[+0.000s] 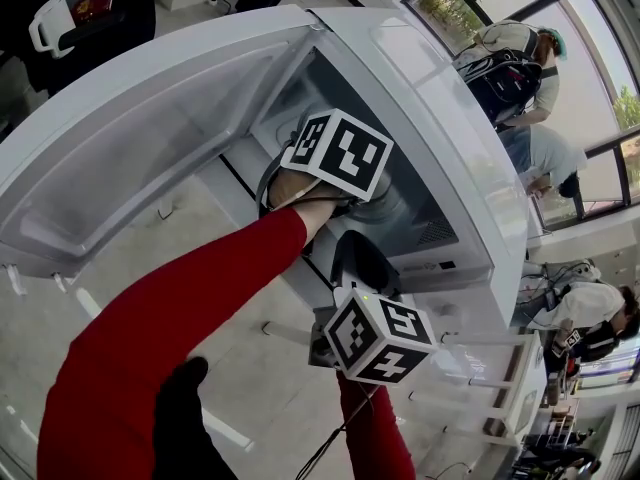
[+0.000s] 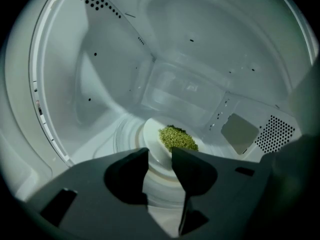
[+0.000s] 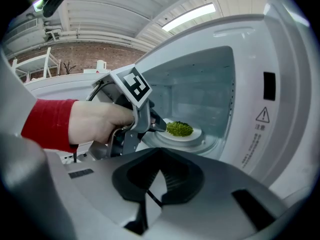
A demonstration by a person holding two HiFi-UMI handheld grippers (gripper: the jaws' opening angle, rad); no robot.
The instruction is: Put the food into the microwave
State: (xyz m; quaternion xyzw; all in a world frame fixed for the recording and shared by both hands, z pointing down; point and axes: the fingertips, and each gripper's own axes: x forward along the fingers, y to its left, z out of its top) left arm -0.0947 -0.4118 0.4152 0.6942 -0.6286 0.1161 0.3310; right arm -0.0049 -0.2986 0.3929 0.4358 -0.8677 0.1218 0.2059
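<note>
The white microwave (image 1: 440, 118) stands with its door (image 1: 130, 138) swung wide. Inside, on the glass turntable (image 2: 124, 134), rests a white plate (image 2: 153, 140) with a heap of green food (image 2: 178, 138). My left gripper (image 2: 160, 155) reaches into the cavity, its jaws apart with the plate's near rim in the gap and neither pad pressing on it. In the right gripper view, the left gripper (image 3: 159, 126) sits just left of the plate (image 3: 196, 134) and food (image 3: 179, 129). My right gripper (image 3: 159, 158) hangs outside the opening, fingertips together and empty.
The cavity's walls close in round the left gripper; a perforated vent (image 2: 274, 134) is at its right. The open door blocks the left side. People with backpacks (image 1: 510, 68) stand at the far right, beyond the microwave.
</note>
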